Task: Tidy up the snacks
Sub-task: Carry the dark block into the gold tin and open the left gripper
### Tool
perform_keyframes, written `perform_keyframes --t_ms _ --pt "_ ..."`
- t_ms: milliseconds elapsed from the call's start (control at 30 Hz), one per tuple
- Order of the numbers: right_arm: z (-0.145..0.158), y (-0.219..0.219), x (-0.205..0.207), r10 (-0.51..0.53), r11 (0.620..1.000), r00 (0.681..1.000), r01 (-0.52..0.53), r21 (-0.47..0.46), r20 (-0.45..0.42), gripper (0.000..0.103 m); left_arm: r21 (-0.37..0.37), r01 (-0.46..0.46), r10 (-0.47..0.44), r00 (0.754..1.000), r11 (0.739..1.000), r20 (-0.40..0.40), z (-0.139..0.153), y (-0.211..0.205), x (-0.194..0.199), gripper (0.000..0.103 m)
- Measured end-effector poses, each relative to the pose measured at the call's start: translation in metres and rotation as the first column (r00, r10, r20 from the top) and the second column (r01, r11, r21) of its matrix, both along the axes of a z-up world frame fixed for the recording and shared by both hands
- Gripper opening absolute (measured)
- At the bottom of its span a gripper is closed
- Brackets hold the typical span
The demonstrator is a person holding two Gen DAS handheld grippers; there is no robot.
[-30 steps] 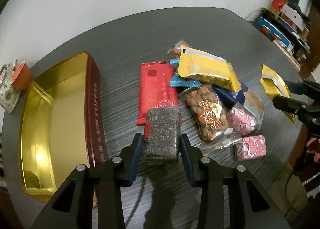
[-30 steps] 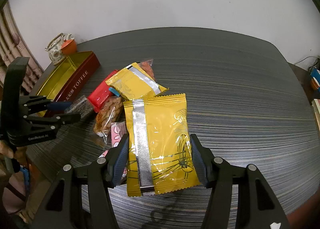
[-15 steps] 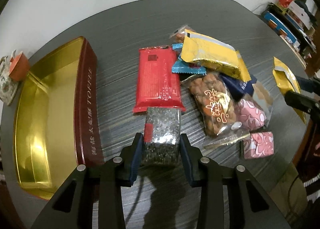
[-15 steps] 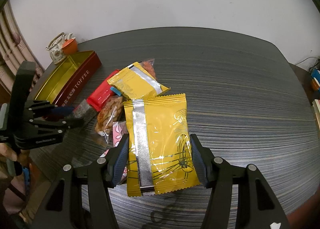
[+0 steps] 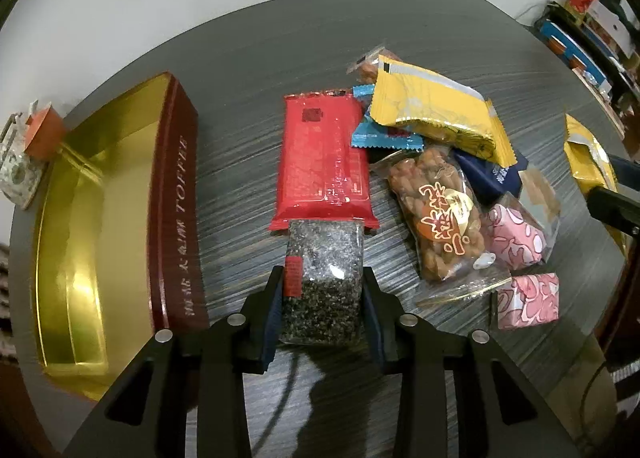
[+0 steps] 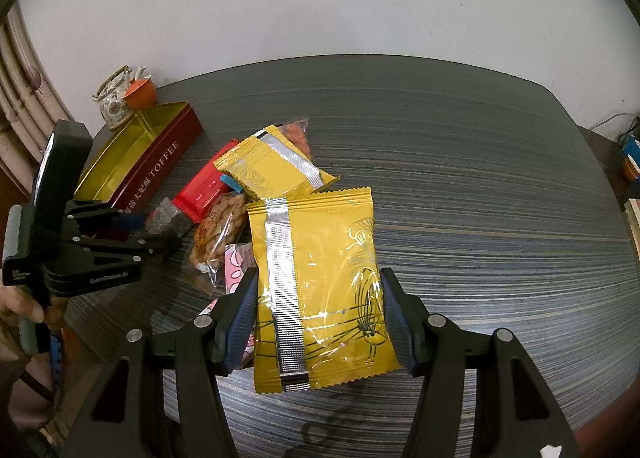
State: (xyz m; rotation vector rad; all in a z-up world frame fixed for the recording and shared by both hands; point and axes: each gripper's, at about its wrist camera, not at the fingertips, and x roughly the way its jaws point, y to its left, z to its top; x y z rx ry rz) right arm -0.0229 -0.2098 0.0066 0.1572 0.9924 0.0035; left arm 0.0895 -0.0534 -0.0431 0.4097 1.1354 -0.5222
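My left gripper (image 5: 322,278) is shut on a dark speckled snack packet (image 5: 324,298) with a small red label, both pads pressing its sides. The packet's far end reaches the red packet (image 5: 324,161) in the pile. My right gripper (image 6: 318,282) is shut on a large yellow packet (image 6: 320,258) with a silver seam, held just above the table. The open toffee tin (image 5: 176,197), gold inside with maroon walls, lies left of the left gripper. In the right wrist view the left gripper (image 6: 160,230) holds its packet beside the tin (image 6: 156,169).
The pile holds a second yellow packet (image 5: 432,109), a clear bag of nuts (image 5: 436,217), blue packets and pink wrapped pieces (image 5: 528,300). A teapot and orange cup (image 6: 114,105) stand behind the tin. A hand (image 6: 20,298) holds the left gripper. Cluttered shelves (image 5: 592,29) stand past the table's right edge.
The left gripper has tipped and shifted a little with the speckled packet, its jaws drawn snug against it. The right gripper and its yellow packet have stayed still.
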Motion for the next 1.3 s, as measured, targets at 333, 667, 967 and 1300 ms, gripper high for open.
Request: perform_keyframes --t_ms 333,667,967,1300 --pt "0.0 0.002 0.001 -0.002 1.0 1.0 0.002 -0.017 0.007 0.055 -0.053 -0.023 0.026 0.998 0.998 0.057 0.039 0.009 -0.005 0.037" --pt "0.001 -0.001 -0.001 -0.018 1.0 1.0 0.018 -0.022 0.017 0.055 -0.058 -0.156 0.162 0.978 0.986 0.129 0.069 0.067 0.026 0.037" --pt "0.0 0.0 0.0 -0.021 0.999 1.0 0.022 -0.032 0.014 0.055 0.015 -0.311 0.308 0.947 0.95 0.095 0.045 0.132 0.068 0.037" --pt "-0.005 0.001 0.002 -0.024 0.999 1.0 0.024 -0.04 0.002 0.055 0.07 -0.378 0.376 0.926 0.923 0.035 0.003 0.151 0.081 0.037"
